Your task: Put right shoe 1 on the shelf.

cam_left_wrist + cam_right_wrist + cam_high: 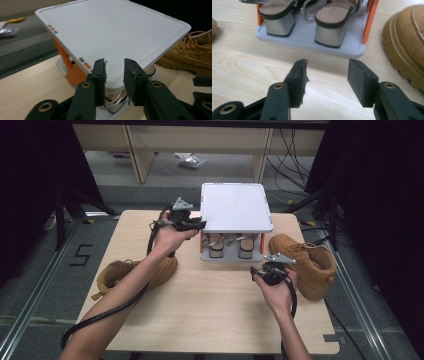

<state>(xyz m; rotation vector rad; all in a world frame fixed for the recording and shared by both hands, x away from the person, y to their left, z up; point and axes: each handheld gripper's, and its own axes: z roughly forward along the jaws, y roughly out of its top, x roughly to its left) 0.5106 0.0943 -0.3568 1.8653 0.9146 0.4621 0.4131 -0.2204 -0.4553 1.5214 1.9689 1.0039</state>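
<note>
White rack (pixel 235 207) with orange posts; tan boots (pixel 306 262); sandals (pixel 329 23) seemingly silver-heeled, beige-soled; black gripper (pixel 327 82).

A light wooden table (pixel 200 310) carries a two-tier white shoe rack (pixel 235 207) at its far middle. Left of the rack lies one tan boot (pixel 127 272), seemingly on its side; right of the rack, just beside it, stands another tan boot (pixel 307 260).
</note>
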